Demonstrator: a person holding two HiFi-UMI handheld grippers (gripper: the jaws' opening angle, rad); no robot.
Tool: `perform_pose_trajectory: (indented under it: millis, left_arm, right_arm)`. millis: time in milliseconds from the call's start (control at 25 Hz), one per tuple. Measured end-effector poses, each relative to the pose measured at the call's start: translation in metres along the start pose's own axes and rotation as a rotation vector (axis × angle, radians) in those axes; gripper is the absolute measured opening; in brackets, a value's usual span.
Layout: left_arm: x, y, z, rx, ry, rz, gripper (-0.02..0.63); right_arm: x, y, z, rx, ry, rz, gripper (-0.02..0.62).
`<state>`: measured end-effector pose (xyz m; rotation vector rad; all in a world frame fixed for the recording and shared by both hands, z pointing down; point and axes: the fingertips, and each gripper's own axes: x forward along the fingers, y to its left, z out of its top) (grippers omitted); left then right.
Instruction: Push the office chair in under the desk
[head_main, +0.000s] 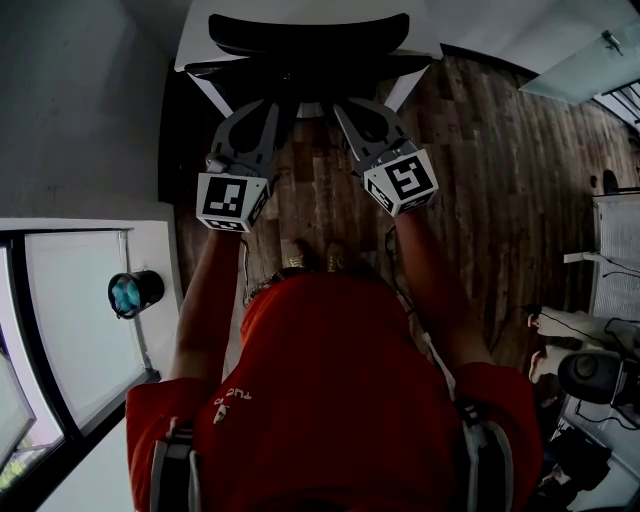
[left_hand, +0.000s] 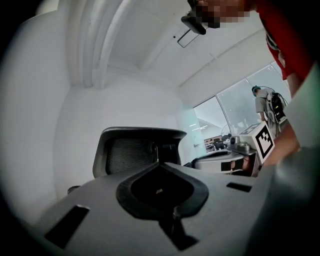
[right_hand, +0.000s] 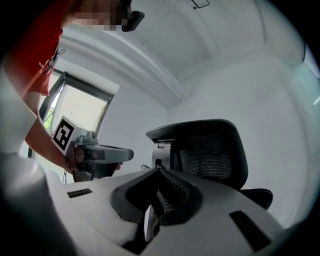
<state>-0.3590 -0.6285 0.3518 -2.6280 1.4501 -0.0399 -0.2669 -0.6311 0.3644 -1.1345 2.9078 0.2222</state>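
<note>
Facing the office chair (head_main: 308, 38), left tongs (head_main: 279, 108) and right tongs (head_main: 340, 108) are clenched empty, perhaps touching it

Dark wood floor (head_main: 500, 170) up the middle, big window (head_main: 70, 320) lower left, and a little black gadget with a teal face (head_main: 135, 293) beside it.

Chair backrest (head_main: 308, 35) blocking straight ahead, white desk (head_main: 197, 40) beyond it, wood floor (head_main: 490, 170) open at right, wall (head_main: 80, 110) at left

Office chair (head_main: 308, 35) before the desk (head_main: 196, 45)
</note>
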Motion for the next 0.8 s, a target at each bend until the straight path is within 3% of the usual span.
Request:
perform_pose_trajectory:
  millis: [800]
  left_arm:
    - [0.0040, 0.0101, -0.0025, 0.003, -0.013, -0.007, 0.009]
  right_arm:
    - [0.0040, -0.0068, 0.0022, -0.029, 0.001, -0.010, 0.023]
